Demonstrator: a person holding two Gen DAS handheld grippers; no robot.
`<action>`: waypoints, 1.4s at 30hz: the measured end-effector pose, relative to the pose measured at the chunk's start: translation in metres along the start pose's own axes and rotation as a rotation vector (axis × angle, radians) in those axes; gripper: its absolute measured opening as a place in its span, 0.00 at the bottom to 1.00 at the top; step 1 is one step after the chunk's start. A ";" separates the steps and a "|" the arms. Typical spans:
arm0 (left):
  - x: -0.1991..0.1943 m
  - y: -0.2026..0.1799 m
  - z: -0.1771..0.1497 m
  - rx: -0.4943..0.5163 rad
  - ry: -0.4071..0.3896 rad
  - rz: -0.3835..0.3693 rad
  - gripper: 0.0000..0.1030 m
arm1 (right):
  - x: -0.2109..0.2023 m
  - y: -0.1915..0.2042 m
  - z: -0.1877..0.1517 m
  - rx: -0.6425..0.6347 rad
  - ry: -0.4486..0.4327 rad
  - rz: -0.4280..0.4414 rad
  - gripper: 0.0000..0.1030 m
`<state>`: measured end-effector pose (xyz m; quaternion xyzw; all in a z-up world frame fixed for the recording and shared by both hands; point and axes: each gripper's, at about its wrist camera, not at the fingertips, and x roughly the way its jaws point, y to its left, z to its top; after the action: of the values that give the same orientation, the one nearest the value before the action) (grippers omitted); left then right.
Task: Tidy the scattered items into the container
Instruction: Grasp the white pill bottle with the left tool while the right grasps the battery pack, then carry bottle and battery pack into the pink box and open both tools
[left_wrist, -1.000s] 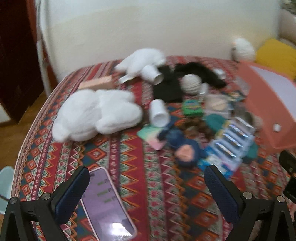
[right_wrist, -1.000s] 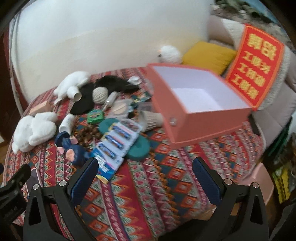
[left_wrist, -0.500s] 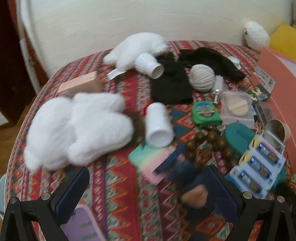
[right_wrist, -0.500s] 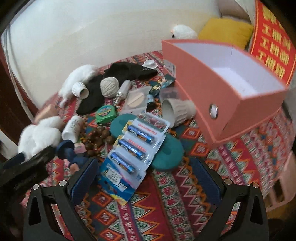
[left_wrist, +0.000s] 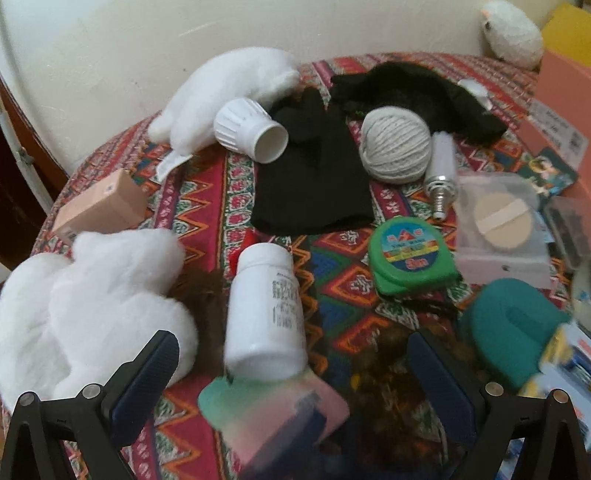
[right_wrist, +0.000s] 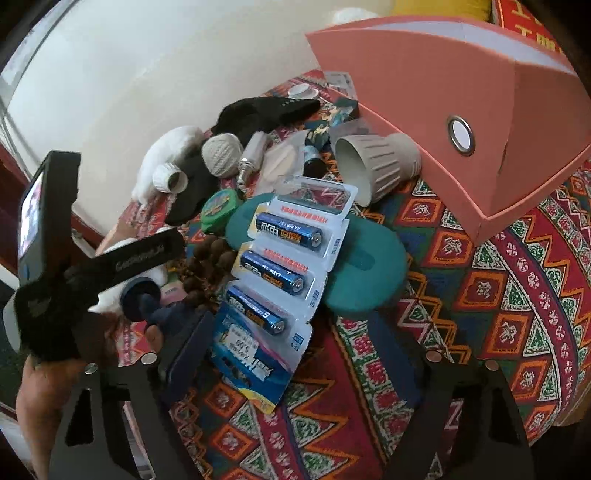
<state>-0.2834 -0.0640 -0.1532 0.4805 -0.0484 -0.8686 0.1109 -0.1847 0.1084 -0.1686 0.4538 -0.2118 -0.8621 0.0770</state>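
Left hand-held gripper (left_wrist: 295, 373) is held wide open; white bottle (left_wrist: 266, 310) lies lengthwise just ahead, between its fingers.

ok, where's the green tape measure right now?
In the left wrist view the green tape measure lies flat on the patterned cloth, right of centre, between the white bottle and the clear powder-puff case, just below the yarn ball.

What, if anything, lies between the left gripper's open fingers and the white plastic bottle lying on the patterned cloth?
Nothing visible blocks it. The left gripper is open, and the white plastic bottle lies on its side straight ahead between the fingers. A pastel green-pink card lies below the bottle's base, and a fluffy white plush crowds its left.
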 end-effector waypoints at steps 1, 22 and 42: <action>0.005 0.000 0.002 0.001 0.005 0.002 0.99 | 0.002 0.000 0.000 0.004 0.002 0.005 0.85; 0.041 0.019 0.007 -0.086 0.118 -0.162 0.43 | 0.020 0.033 -0.003 -0.147 0.064 0.174 0.12; -0.060 0.031 -0.042 -0.075 0.019 -0.189 0.43 | -0.085 0.017 -0.031 -0.187 -0.028 0.218 0.10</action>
<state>-0.2126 -0.0787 -0.1202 0.4867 0.0308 -0.8718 0.0471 -0.1115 0.1115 -0.1125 0.4069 -0.1796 -0.8708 0.2093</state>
